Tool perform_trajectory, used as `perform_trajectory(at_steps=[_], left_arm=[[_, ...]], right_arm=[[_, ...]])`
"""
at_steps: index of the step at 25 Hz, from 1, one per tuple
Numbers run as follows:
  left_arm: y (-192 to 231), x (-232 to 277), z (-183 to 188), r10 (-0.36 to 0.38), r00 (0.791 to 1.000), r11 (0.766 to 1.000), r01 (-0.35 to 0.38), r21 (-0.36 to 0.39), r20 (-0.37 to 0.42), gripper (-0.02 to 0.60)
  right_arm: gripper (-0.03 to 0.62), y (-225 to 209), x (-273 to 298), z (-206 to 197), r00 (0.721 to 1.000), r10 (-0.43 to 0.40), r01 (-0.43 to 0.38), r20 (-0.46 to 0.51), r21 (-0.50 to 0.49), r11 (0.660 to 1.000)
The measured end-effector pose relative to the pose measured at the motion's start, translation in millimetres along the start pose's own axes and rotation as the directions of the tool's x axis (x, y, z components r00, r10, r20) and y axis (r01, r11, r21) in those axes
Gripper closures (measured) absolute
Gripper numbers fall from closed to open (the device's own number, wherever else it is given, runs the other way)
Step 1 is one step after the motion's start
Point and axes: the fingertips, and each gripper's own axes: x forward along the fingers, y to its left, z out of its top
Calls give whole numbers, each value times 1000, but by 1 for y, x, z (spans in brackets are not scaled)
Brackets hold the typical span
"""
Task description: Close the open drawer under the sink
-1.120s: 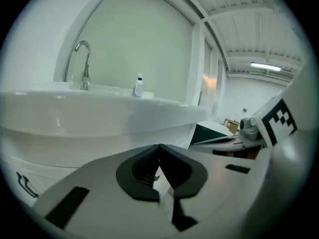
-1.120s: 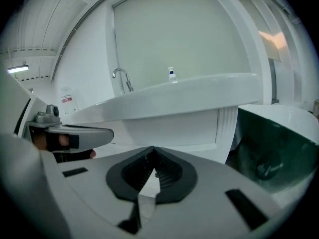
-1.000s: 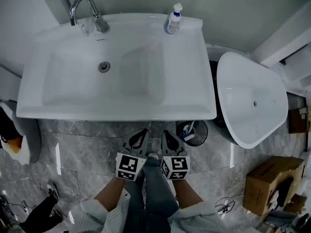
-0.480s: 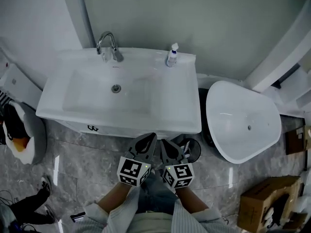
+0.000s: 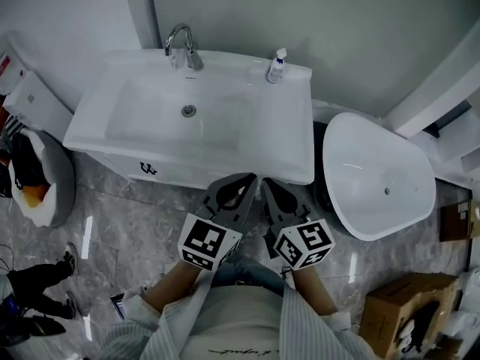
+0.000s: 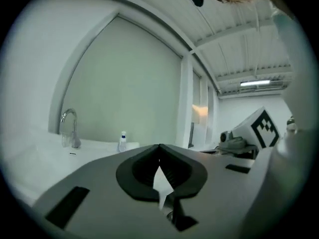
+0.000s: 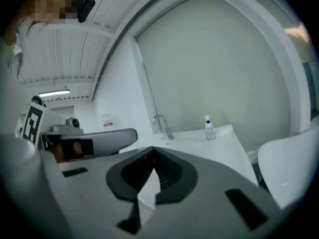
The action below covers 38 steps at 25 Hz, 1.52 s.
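Head view: drawer (image 5: 171,174) lies left of left hand-held gripper (image 5: 244,181), apart.

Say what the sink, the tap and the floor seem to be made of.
White rectangular sink: likely glazed ceramic, smooth and glossy. Curved silver tap: probably chromed metal, mirror-bright. Grey veined floor: polished marble-look tile or stone, with light reflections; which one is unclear.

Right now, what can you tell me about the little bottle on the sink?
The bottle is small and looks like clear plastic, with a white pump top and a blue band. It stands upright on the back right corner of the sink, near the wall, apart from the faucet. Only the sink touches it.
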Motion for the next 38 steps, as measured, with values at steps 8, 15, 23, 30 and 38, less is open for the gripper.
perform_trajectory(at_steps=[8,15,23,30,38], left_arm=[[-18,-7,-5,-45,999,998,46,40,-27,566],[-9,-8,-3,-56,998,998,58,30,-36,566],[2,-15,1,-46,998,999,47,22,-37,566],[8,-22,0,-34,999,999,35,11,-34,566],[10,-23,-1,-35,999,999,35,12,-32,566]], right_arm=[[583,5,-15,3,1000,6,-7,-28,-45,999],[585,10,-12,5,999,35,-35,-34,-10,999],[585,17,-6,10,998,43,-44,-42,-8,999],[585,18,-2,5,998,41,-41,-49,2,999],[585,20,0,5,997,44,-44,-61,-6,999]])
